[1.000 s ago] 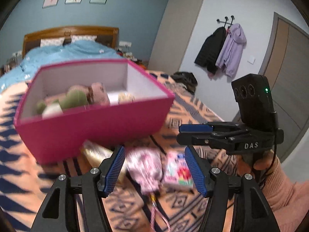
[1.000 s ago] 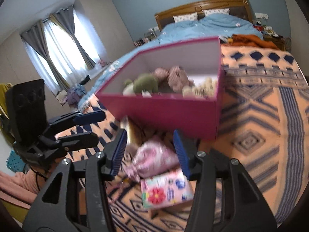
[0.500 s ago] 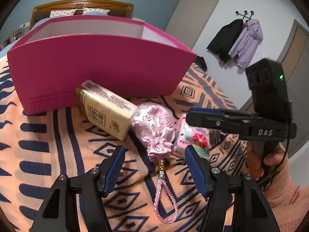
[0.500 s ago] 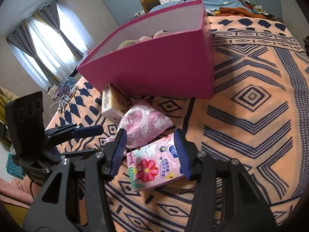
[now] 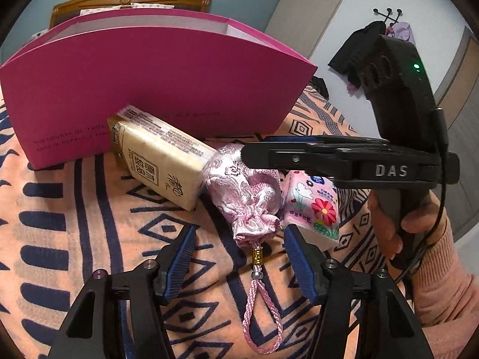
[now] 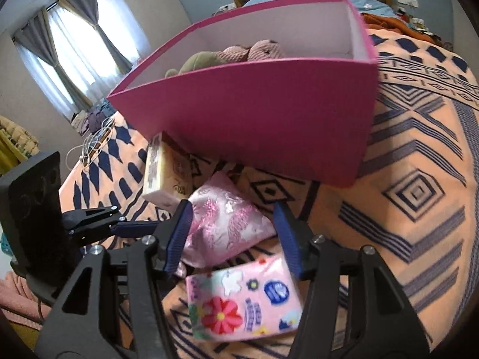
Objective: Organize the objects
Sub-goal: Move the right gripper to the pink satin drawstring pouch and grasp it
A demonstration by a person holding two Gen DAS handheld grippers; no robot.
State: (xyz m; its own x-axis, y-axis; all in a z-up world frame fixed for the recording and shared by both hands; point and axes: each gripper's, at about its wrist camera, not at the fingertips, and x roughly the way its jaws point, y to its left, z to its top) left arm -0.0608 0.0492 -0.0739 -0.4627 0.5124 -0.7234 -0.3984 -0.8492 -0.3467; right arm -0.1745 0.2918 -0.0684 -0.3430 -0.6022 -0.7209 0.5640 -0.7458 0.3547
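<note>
A pink brocade pouch (image 5: pixel 245 191) with a braided cord lies on the orange patterned blanket (image 5: pixel 89 239), in front of the pink box (image 5: pixel 149 89). My left gripper (image 5: pixel 239 248) straddles the pouch's neck and cord. Its jaws are closing, pads clear of the fabric. A cream tissue pack (image 5: pixel 158 155) leans against the box, and a flowered tissue pack (image 5: pixel 314 206) lies right of the pouch. My right gripper (image 6: pixel 233 224) hovers over the pouch (image 6: pixel 227 224), jaws opening, gripping nothing. The flowered pack (image 6: pixel 245 299) sits below its fingers. Plush toys (image 6: pixel 227 56) fill the box (image 6: pixel 269 119).
A hand in a pink sleeve (image 5: pixel 443 269) holds the right gripper (image 5: pixel 254 154). The left gripper (image 6: pixel 125 224) shows at the left. Coats (image 5: pixel 359 48) hang on a wall hook, a wooden headboard (image 5: pixel 131 0) stands behind, curtained windows (image 6: pixel 74 53) are left, cables (image 6: pixel 95 143) lie near the bed edge.
Both grippers sank toward the items in front of the box. The left view now sees only the box's outer wall. Left jaws narrowed; right jaws widened and moved from the flowered pack over the pouch.
</note>
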